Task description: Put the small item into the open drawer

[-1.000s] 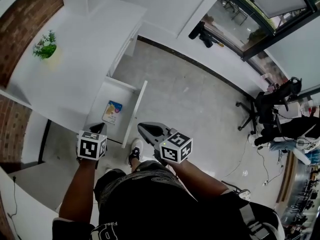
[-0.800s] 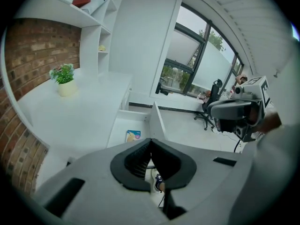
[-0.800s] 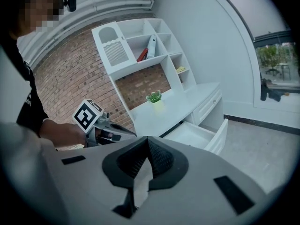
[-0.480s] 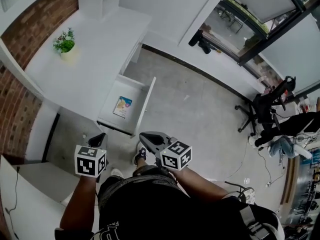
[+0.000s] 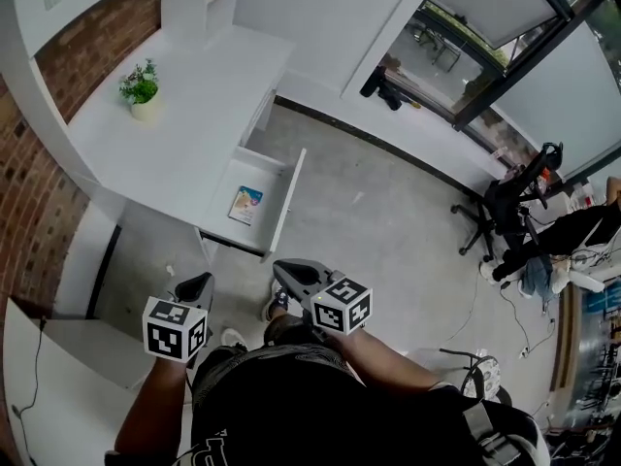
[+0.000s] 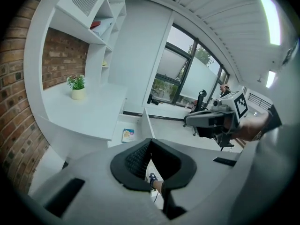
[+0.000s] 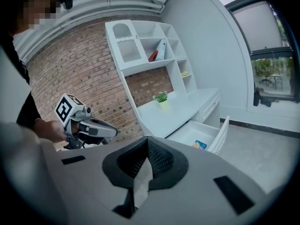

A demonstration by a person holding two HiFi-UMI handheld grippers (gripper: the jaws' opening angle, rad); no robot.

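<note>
- One drawer (image 5: 289,202), pulled out of the white table (image 5: 194,124).
- One small item (image 5: 246,204), a colourful packet, lying flat inside the drawer.
- One potted plant (image 5: 142,87) on the table.
- Two claws: left claw (image 5: 199,282) and right claw (image 5: 281,268), both closed and empty, near the drawer but clear of it.

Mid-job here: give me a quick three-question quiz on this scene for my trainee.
1. True or false: the white drawer stands pulled open.
2. Where does the small colourful item lie? A) on the desk top B) inside the drawer C) on the floor
3. Fill in the blank: the left gripper and the right gripper both have their jaws ___, with nothing held between them.
Key: 1 true; 2 B; 3 shut.
</note>
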